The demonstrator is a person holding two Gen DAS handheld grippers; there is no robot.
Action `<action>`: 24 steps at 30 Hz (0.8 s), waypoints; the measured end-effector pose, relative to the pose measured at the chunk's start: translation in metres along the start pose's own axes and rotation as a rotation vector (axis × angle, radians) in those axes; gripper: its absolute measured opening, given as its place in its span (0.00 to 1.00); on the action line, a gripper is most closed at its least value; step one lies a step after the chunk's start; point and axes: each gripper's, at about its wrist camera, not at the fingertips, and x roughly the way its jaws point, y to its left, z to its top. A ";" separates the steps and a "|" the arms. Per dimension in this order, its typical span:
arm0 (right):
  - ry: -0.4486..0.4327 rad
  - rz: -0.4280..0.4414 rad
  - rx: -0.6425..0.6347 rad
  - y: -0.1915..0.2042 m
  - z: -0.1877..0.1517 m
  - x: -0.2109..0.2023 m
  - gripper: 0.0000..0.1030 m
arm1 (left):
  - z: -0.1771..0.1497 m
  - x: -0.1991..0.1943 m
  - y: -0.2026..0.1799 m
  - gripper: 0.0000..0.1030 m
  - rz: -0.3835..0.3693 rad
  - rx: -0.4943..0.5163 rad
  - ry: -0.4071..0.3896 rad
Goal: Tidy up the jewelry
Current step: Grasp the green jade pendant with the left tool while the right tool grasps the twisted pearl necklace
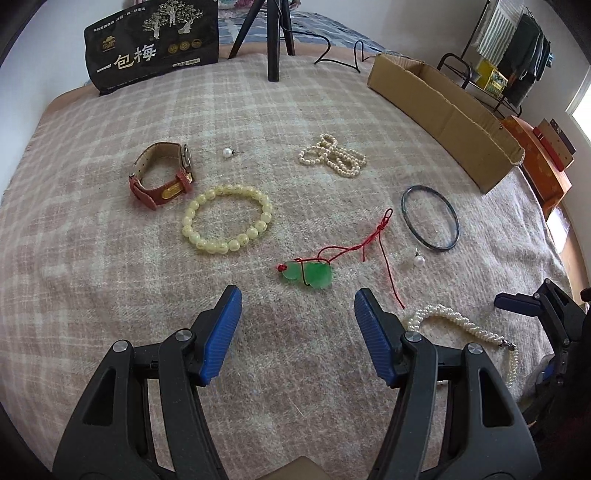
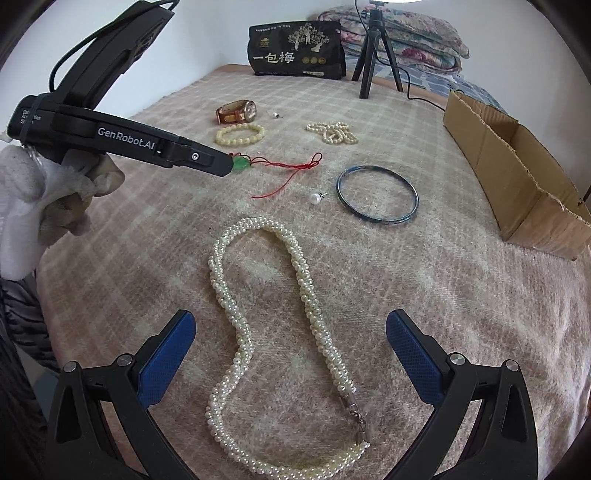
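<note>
Pendant (image 1: 309, 274) long axis left-right, red cord (image 1: 369, 243) trailing right; left gripper (image 1: 297, 295) fingers released, right gripper (image 2: 290, 325) too.

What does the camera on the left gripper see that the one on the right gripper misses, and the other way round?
Only the left view: the whole green jade pendant lying ahead of the open left gripper, and a clothes rack.

Only the right view: the full twisted pearl necklace between the open right gripper's fingers, a gloved hand, and folded floral quilts.

Both: the brown leather watch, yellow bead bracelet, dark blue bangle, cardboard box and black tripod.
</note>
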 end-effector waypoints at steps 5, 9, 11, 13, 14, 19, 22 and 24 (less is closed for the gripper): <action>0.023 0.002 -0.003 0.000 0.002 0.005 0.99 | 0.006 0.012 0.001 0.64 0.001 0.013 0.001; 0.039 -0.008 -0.030 0.005 0.003 0.007 0.99 | 0.010 0.017 -0.002 0.64 0.002 0.038 -0.004; 0.044 -0.018 -0.042 0.006 0.002 0.009 0.99 | 0.010 0.018 -0.001 0.62 -0.005 0.034 -0.004; 0.047 -0.019 -0.048 0.007 0.001 0.010 0.99 | 0.011 0.020 0.000 0.57 0.003 0.034 -0.004; 0.050 -0.018 -0.046 0.006 0.001 0.010 0.99 | 0.011 0.020 0.001 0.56 0.003 0.032 -0.005; 0.060 -0.018 -0.046 0.006 0.001 0.010 0.99 | 0.011 0.021 -0.001 0.47 0.009 0.042 -0.009; 0.062 -0.022 -0.051 0.006 0.001 0.010 0.99 | 0.009 0.020 -0.004 0.41 0.016 0.060 -0.015; 0.064 -0.027 -0.056 0.006 0.001 0.011 0.99 | 0.009 0.019 -0.006 0.33 0.014 0.070 -0.016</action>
